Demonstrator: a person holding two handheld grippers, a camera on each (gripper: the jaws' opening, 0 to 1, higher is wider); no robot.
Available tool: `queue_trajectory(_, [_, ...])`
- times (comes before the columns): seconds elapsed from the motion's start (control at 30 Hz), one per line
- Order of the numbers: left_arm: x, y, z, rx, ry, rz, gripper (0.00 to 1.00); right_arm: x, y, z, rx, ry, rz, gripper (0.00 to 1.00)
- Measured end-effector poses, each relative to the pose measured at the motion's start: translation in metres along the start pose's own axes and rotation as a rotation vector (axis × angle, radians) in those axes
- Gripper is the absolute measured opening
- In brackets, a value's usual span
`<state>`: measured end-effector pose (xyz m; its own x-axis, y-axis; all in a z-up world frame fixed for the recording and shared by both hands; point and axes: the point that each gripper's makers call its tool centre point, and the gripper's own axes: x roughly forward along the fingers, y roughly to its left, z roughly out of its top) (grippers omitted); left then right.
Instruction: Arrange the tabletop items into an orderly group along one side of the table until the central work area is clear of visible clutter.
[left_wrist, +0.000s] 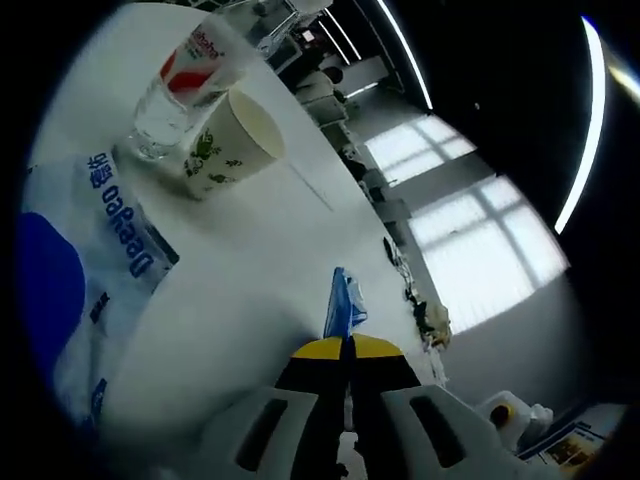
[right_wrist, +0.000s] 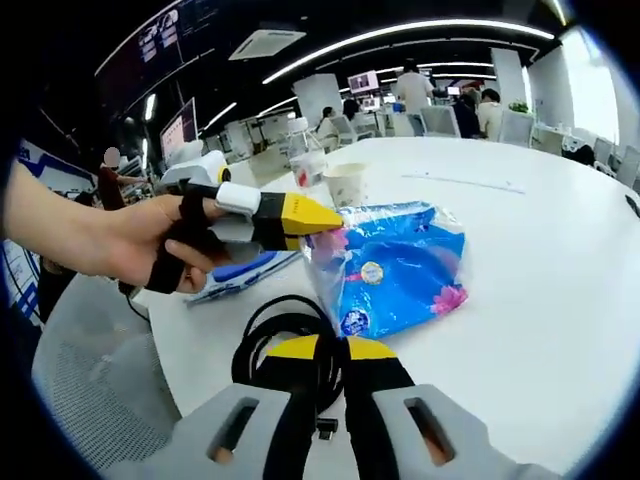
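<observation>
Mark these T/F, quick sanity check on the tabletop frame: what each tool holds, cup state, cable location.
1. The left tool pinches the edge of the blue packet. True.
2. The right tool holds the black cable. False: it is shut on nothing, and the cable lies on the table beneath it.
3. The paper cup is full of water. False: it looks empty.
4. A clear glass stands right beside the paper cup. True.
</observation>
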<state>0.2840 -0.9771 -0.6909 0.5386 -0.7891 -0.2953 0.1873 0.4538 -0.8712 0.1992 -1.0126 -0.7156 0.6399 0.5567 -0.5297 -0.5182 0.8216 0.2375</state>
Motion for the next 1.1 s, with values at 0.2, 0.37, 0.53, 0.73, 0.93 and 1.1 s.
queue_trajectory(0.2, [-0.001,-0.007,0.004,-0.024,-0.003,-0.031,0.00,-0.005,-0.004,0.012,0.009,-0.056,-0.005,0.27])
queue_trajectory(0.37, [-0.008,-0.020,0.005,-0.024,0.026,-0.100,0.00,-0.032,-0.019,0.051,0.096,-0.216,0.055,0.43])
queue_trajectory(0.53, [-0.018,-0.034,0.004,-0.035,0.085,-0.200,0.00,-0.049,-0.075,0.062,0.177,-0.236,0.110,0.56])
queue_trajectory(0.73, [-0.038,-0.070,-0.008,-0.037,0.195,-0.366,0.00,-0.064,-0.074,0.081,0.346,-0.228,0.430,0.66])
queue_trajectory(0.93, [-0.054,-0.093,-0.014,-0.019,0.249,-0.473,0.00,-0.077,-0.042,0.077,0.372,-0.122,0.634,0.63])
queue_trajectory(1.1, [-0.065,-0.109,-0.028,0.000,0.325,-0.567,0.00,-0.083,-0.013,0.074,0.356,-0.080,0.745,0.44])
